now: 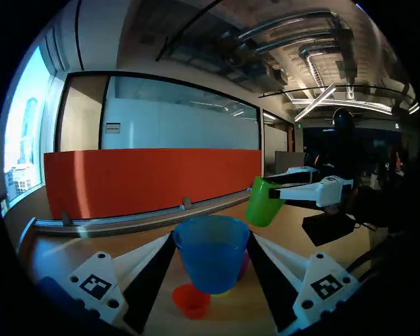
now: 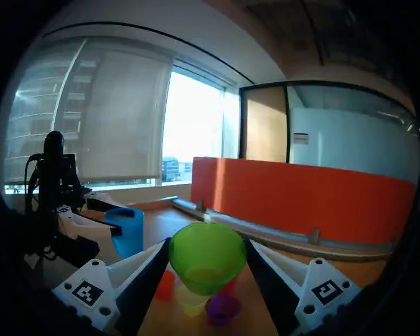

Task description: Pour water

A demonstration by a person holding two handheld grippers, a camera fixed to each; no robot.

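Blue cup [image 1: 211, 263] and green cup [image 1: 263, 203] both lifted, pouring not yet begun.

At lower centre of the left gripper view, the left gripper [image 1: 211, 242] is closed to cup width on the upright blue cup, just above a small red cup [image 1: 191, 301] on the wooden table [image 1: 56, 252]. At centre right, the right gripper [image 1: 299, 190] likewise pinches the green cup, slightly tilted and apart from the blue one. Both are translucent plastic, and I cannot tell whether either holds water. Meeting rims and tipping look still to do.
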